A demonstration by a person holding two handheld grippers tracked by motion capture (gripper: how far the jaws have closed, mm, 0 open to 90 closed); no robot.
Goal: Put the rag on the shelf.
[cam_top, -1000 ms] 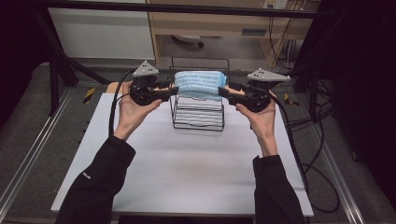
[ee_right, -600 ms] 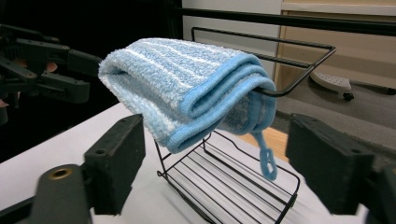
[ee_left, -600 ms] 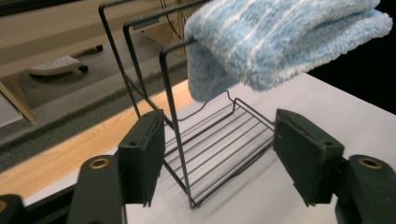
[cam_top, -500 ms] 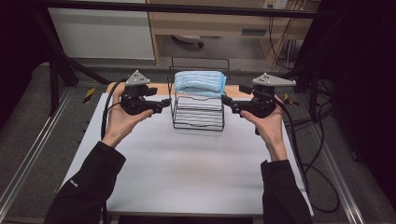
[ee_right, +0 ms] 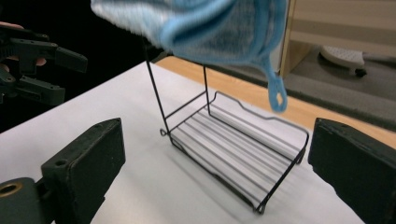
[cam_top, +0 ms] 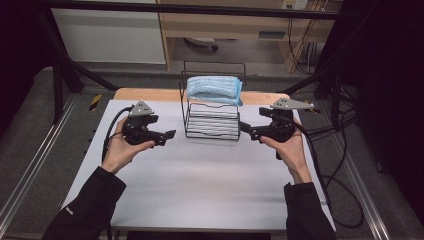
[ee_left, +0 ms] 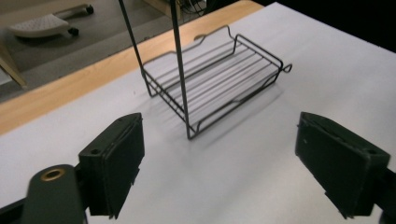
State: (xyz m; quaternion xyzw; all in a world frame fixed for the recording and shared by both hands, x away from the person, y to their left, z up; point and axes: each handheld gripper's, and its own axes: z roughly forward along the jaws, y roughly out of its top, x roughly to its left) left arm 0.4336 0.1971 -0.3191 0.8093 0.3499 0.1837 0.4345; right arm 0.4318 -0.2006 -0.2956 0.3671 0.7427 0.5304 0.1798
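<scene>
A folded light-blue terry cloth [cam_top: 214,89] lies on the top tier of a black wire 2-tier rack [cam_top: 212,120] at the back of the white bench [cam_top: 200,185]. The left hand-held gripper [cam_top: 170,135] and the right hand-held gripper [cam_top: 244,128] flank the rack, clear of it. Both sets of jaws have just been opening and stand wide with nothing between them.

High view above the person's side, facing forward and down over the whole worktop [cam_top: 200,190], each hand-held gripper view low and close, facing inward along its own jaws, all three sharing the wire rack [cam_top: 212,117] [ee_left: 219,79] [ee_right: 233,140] from opposite ends.
</scene>
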